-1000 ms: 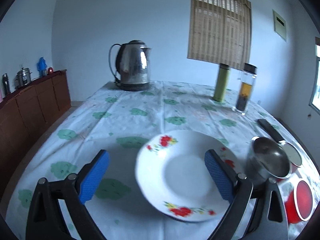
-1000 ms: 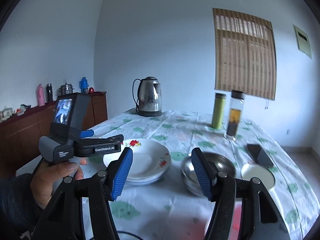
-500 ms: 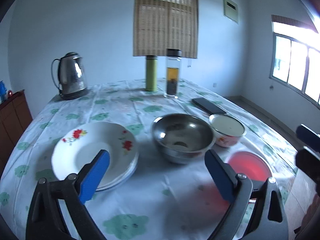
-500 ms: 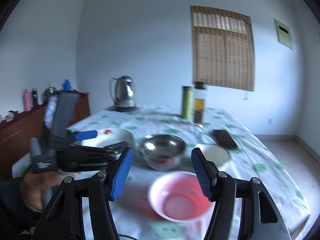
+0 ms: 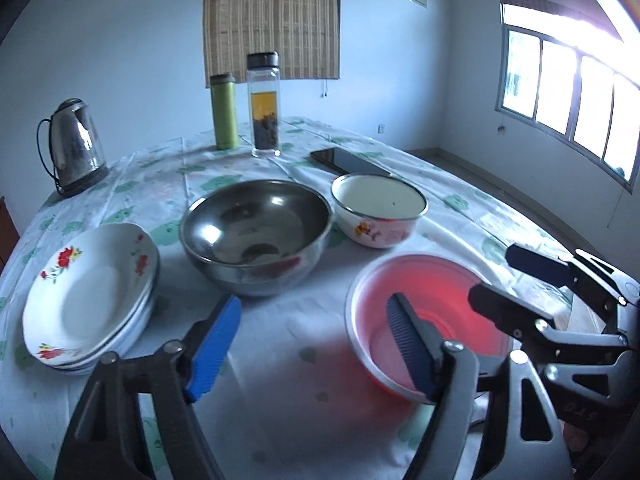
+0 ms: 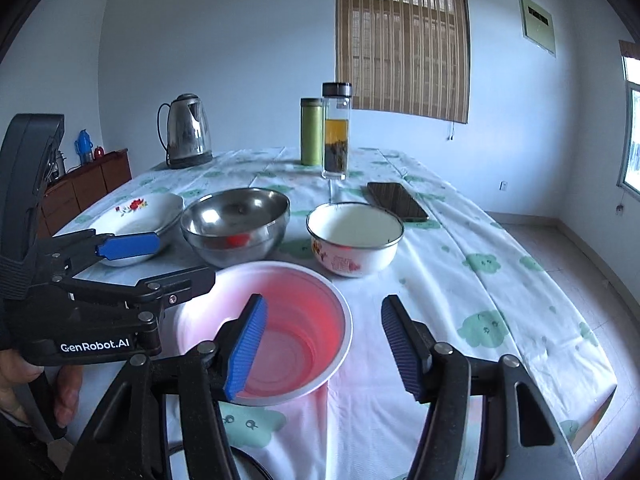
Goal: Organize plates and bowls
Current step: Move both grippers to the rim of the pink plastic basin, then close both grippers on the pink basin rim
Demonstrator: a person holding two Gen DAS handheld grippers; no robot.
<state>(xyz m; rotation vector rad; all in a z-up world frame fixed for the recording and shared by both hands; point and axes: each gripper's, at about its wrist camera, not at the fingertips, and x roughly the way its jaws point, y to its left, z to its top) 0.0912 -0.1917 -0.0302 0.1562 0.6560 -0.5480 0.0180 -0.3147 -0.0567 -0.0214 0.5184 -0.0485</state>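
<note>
A stack of white flowered plates (image 5: 86, 300) (image 6: 138, 212) lies at the table's left. A steel bowl (image 5: 256, 236) (image 6: 236, 222) sits beside it, then a white enamel bowl (image 5: 378, 210) (image 6: 354, 238). A pink plastic bowl (image 5: 424, 320) (image 6: 276, 328) stands nearest. My left gripper (image 5: 316, 348) is open and empty, above the cloth between the steel and pink bowls. My right gripper (image 6: 324, 348) is open and empty, its left finger over the pink bowl. Each gripper shows in the other's view, the left (image 6: 160, 260) and the right (image 5: 516, 280).
A steel kettle (image 5: 74, 146), a green flask (image 5: 225, 110) and a glass tea bottle (image 5: 264, 106) stand at the table's far side. A black phone (image 5: 350, 161) lies behind the enamel bowl. A wooden sideboard (image 6: 86, 184) runs along the left wall.
Both grippers have swung right, from the plates toward the bowls. The pink bowl has come close under the right gripper. Both grippers have stayed open.
</note>
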